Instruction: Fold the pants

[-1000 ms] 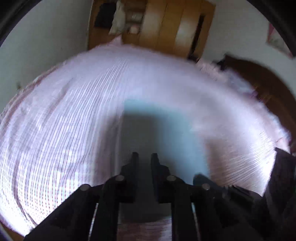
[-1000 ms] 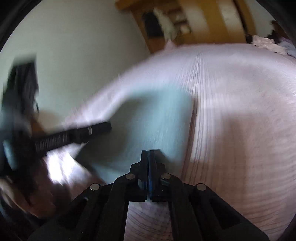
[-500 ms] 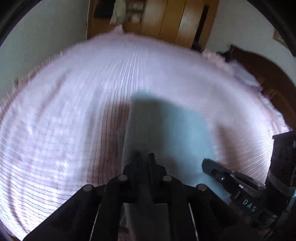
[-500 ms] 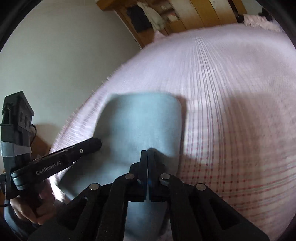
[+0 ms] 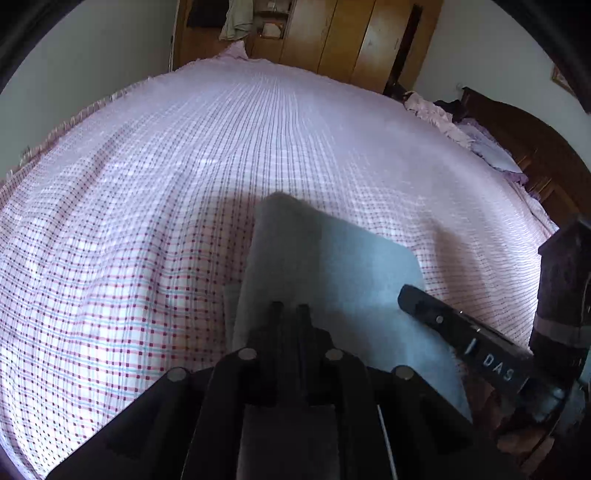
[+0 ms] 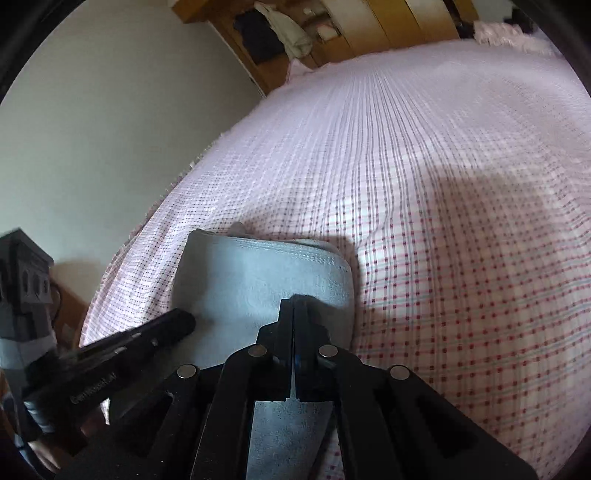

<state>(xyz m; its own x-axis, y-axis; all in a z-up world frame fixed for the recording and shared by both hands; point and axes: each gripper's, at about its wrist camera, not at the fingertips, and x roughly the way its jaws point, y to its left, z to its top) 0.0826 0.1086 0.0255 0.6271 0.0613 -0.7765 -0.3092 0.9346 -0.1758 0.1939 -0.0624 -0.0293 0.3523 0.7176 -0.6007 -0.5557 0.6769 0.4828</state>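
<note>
The grey-blue pants [image 5: 332, 266] lie folded into a thick pad on the checked bed sheet [image 5: 147, 221], near the bed's front edge. My left gripper [image 5: 288, 308] has its fingers nearly together over the near left part of the pants, fabric showing beneath them. My right gripper [image 6: 293, 301] is closed, its tips over the near right part of the pants [image 6: 258, 280]. Each gripper shows in the other's view: the right one [image 5: 436, 314] beside the pants' right edge, the left one [image 6: 147, 332] at their left edge.
The pink and white checked bed [image 6: 443, 184] spreads wide beyond the pants. A wooden wardrobe [image 5: 332, 33] with hanging clothes stands behind it. Crumpled bedding [image 5: 443, 118] and a dark wooden headboard [image 5: 535, 147] are at the far right. A pale wall [image 6: 110, 110] is on the left.
Both grippers have carried the pants' near part forward and down onto the bed, leaving a shorter, thicker fold. The left fingers have closed further. The views have steadied.
</note>
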